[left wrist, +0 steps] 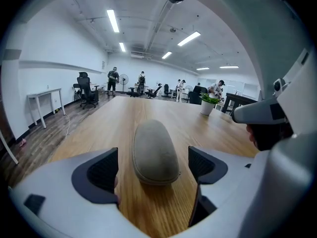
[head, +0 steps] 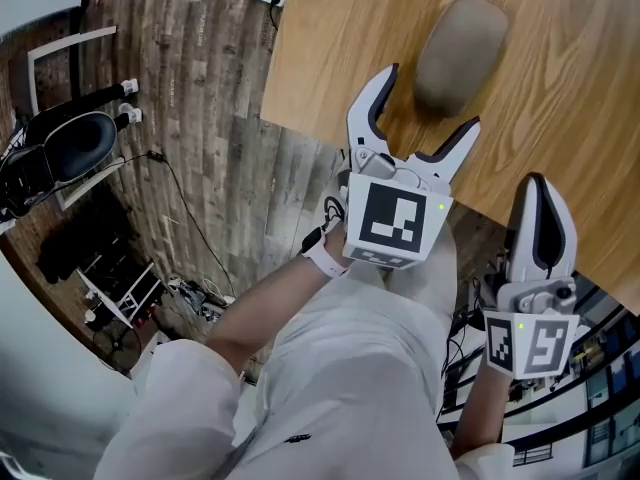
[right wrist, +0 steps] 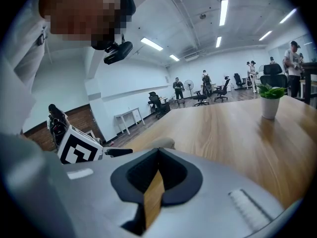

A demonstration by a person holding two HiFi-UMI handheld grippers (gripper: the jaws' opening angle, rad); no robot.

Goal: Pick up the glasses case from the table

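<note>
We're lining the left gripper (head: 431, 96) up on the glasses case (head: 460, 53), which is lying on the desk (head: 340, 48) near the edge, straight ahead of the wide-open, empty fingers (left wrist: 99, 170). We're guessing it's best centring and straddling the narrow width before squeezing. The right gripper (head: 538, 183) is sitting closed, empty.

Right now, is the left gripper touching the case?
Apart. The left gripper view shows bare table between the case and the open left gripper on both sides.
</note>
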